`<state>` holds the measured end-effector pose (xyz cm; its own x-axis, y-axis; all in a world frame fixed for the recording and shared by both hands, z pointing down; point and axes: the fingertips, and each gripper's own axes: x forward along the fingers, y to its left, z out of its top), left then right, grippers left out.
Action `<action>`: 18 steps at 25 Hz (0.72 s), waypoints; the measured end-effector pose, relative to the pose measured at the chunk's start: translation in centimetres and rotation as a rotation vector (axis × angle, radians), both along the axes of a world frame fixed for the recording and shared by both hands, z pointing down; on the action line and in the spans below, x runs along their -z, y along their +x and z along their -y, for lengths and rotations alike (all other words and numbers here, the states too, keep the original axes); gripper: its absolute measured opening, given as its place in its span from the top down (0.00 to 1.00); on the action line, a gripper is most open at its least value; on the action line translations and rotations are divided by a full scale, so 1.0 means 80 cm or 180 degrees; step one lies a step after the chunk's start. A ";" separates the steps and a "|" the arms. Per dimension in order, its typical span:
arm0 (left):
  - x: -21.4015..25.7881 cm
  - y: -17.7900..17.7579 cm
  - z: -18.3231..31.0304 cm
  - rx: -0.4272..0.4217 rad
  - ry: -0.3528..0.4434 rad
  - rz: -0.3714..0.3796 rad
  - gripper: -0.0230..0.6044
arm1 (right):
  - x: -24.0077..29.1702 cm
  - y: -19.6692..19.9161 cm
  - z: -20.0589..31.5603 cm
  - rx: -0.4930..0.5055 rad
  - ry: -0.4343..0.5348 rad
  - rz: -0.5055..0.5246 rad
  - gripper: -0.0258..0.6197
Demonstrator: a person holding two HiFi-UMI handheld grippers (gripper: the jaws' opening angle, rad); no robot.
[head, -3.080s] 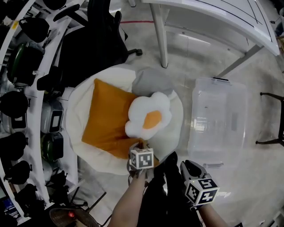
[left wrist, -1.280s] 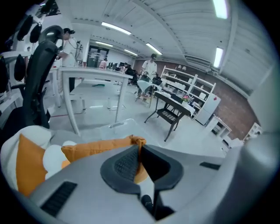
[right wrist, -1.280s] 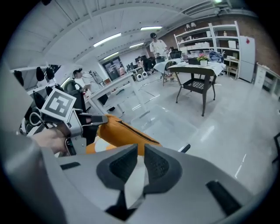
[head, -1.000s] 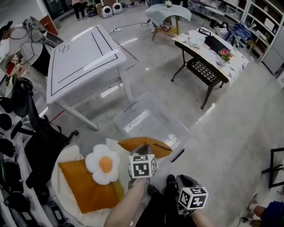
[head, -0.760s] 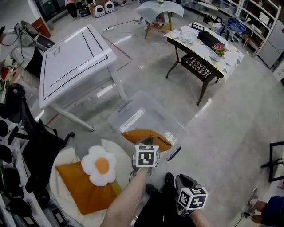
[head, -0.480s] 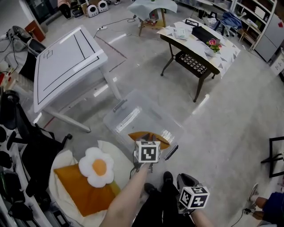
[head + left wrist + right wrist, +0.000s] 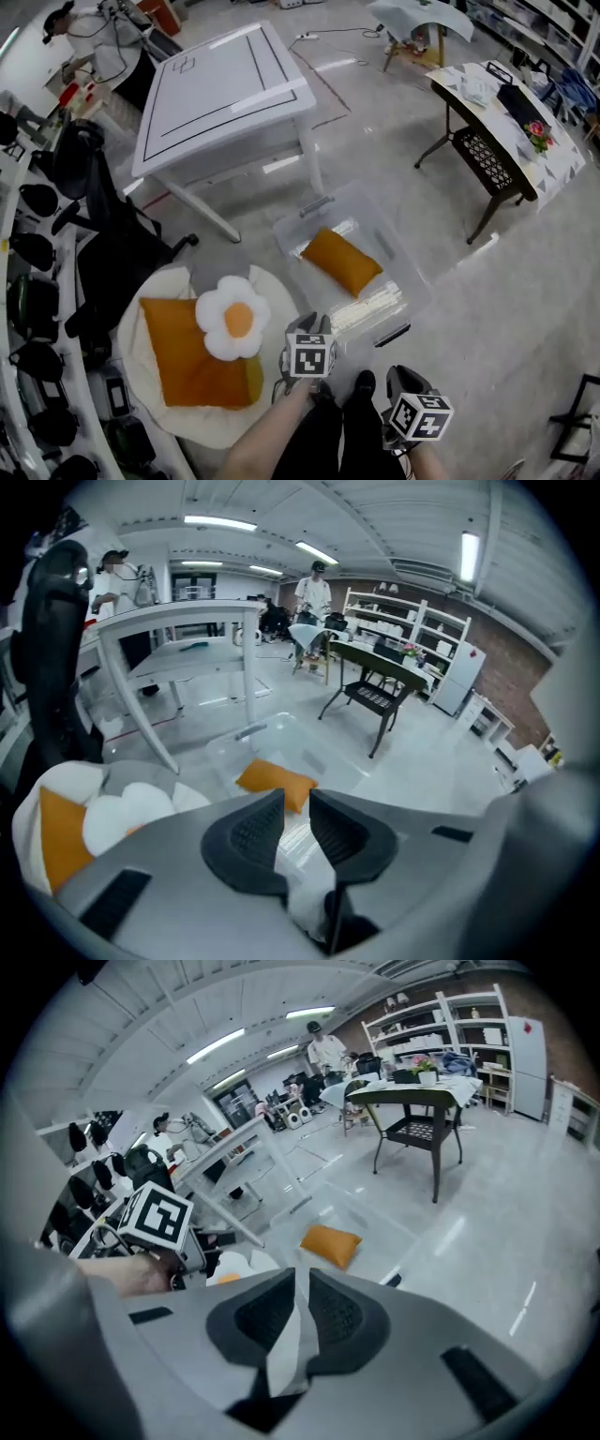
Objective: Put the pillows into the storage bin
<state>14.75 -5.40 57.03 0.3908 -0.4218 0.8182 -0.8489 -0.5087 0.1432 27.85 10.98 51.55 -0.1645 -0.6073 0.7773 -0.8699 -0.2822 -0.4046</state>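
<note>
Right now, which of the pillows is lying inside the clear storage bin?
The small oblong orange pillow, alone in the clear bin. The large square orange pillow and the white flower-shaped pillow lie outside it, on the round white cushion.

White table, black chair, perhaps helmets

clear glossy plastic storage bin, soft cloth orange pillow — glossy floor

We have let the small orange pillow drop into the clear bin, and the jaws of our left gripper have just been opening, now empty.
</note>
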 end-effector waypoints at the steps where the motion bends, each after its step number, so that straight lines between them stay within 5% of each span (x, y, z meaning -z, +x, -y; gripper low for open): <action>1: -0.005 -0.024 -0.002 0.0151 -0.0015 0.0050 0.86 | 0.000 -0.002 0.010 0.0129 0.0020 0.0012 0.89; 11: -0.034 -0.285 -0.035 0.1804 0.0005 0.0293 0.81 | -0.032 -0.110 0.096 0.1511 0.0016 -0.0035 0.89; 18: -0.070 -0.443 -0.049 0.2362 -0.0035 0.0388 0.78 | -0.066 -0.270 0.135 0.2155 -0.0042 0.0032 0.89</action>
